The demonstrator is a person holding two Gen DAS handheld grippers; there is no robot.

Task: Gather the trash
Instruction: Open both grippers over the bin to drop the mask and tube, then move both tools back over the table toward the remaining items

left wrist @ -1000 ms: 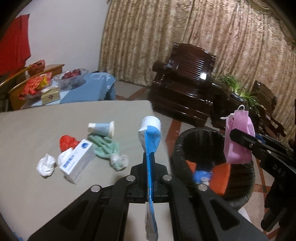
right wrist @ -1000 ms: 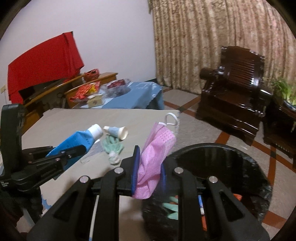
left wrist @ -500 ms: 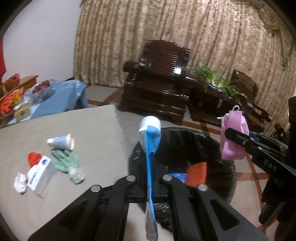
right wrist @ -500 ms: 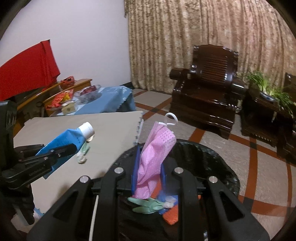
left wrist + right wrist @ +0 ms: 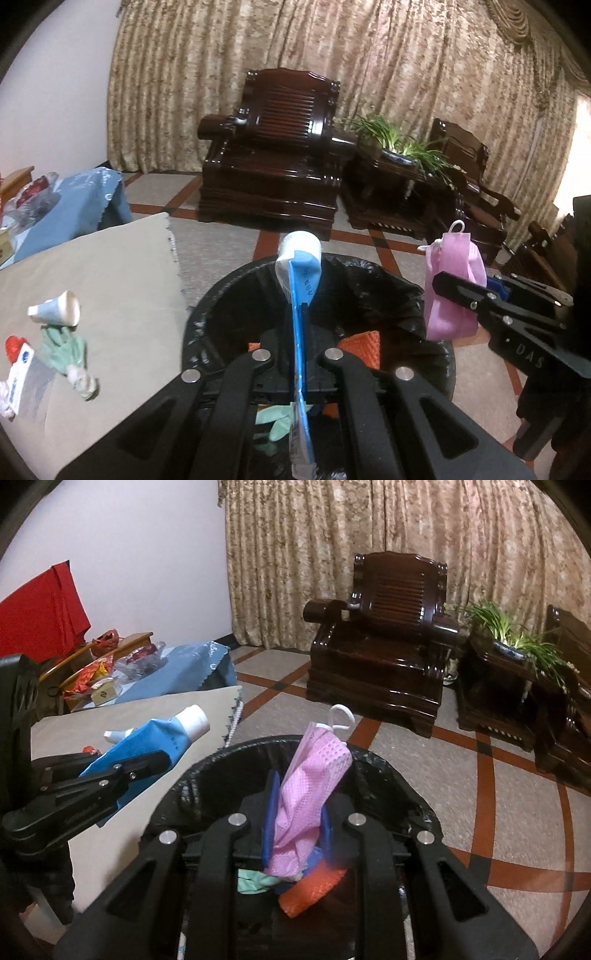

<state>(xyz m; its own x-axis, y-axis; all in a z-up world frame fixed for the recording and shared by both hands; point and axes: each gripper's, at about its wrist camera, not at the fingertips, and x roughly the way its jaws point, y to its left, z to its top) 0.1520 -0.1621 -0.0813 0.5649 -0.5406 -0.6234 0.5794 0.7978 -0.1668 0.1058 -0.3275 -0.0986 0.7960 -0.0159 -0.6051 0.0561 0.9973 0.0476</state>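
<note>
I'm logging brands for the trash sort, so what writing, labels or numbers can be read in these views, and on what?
"DAS": raised letters on the black body of the right tongs, seen from the left wrist.
Blue tube held in the left tongs: dark print, too blurred to read.
White and blue box on the table: blue logo and print, too small to read.
Pink mask: no text.

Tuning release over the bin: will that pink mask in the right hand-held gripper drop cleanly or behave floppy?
Likely floppy: the pink mask sags and creases between the pads of the right hand-held gripper. Probably very light, thin fabric. Its white ear loop could snag a finger on release above the black bin.
</note>
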